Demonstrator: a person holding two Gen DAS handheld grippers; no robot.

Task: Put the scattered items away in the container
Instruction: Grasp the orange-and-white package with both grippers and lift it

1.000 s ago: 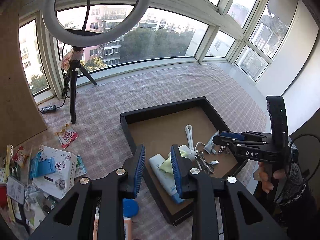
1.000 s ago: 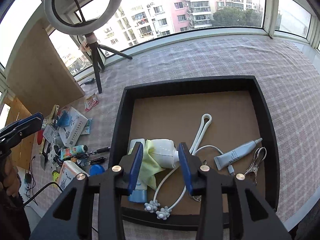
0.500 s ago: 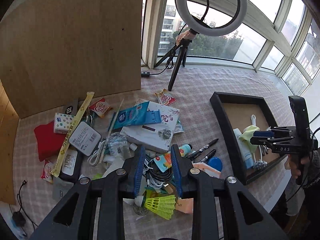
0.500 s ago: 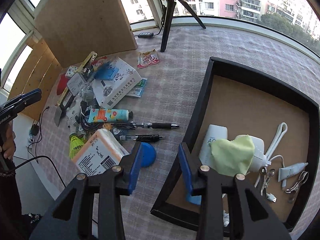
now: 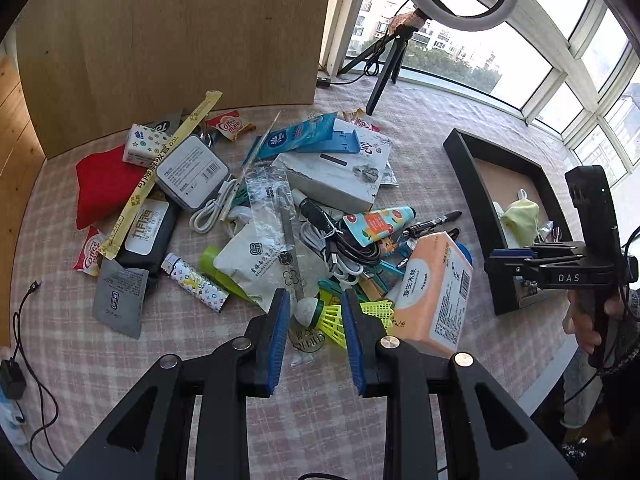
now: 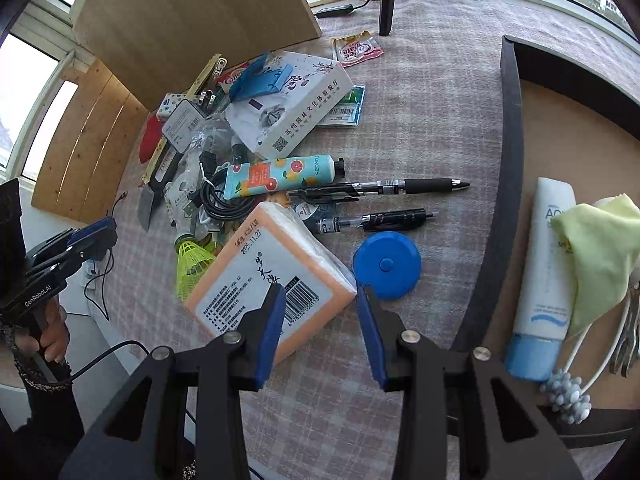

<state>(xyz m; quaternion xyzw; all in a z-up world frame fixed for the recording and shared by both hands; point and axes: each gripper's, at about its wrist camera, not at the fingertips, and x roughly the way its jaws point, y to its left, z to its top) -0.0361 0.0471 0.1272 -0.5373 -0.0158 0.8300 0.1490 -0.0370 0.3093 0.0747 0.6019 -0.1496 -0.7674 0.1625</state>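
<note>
A heap of scattered items covers the checked cloth. My left gripper point(image 5: 314, 300) hangs open just above a yellow-green shuttlecock point(image 5: 328, 314), touching nothing. To its right lies an orange tissue pack point(image 5: 432, 292). My right gripper point(image 6: 320, 296) is open over that pack's near corner point(image 6: 272, 276), with a blue round tape measure point(image 6: 386, 266) just right of it. Two black pens point(image 6: 400, 188) and a fruit-print tube point(image 6: 280, 174) lie beyond. The black tray point(image 6: 508, 140) at the right holds a white-and-blue tube point(image 6: 544, 276) and a yellow-green cloth point(image 6: 600, 248).
A wooden board point(image 5: 180, 40) stands behind the heap, and a ring-light tripod point(image 5: 388, 68) is at the back. A white box point(image 6: 288, 108) tops the pile's middle. Cables point(image 5: 16, 360) hang off the table's left edge. A hand point(image 5: 588, 320) holds the right gripper near the tray.
Both grippers have swung from over the tray to the heap on the left and dropped lower. Neither has taken hold of anything.
</note>
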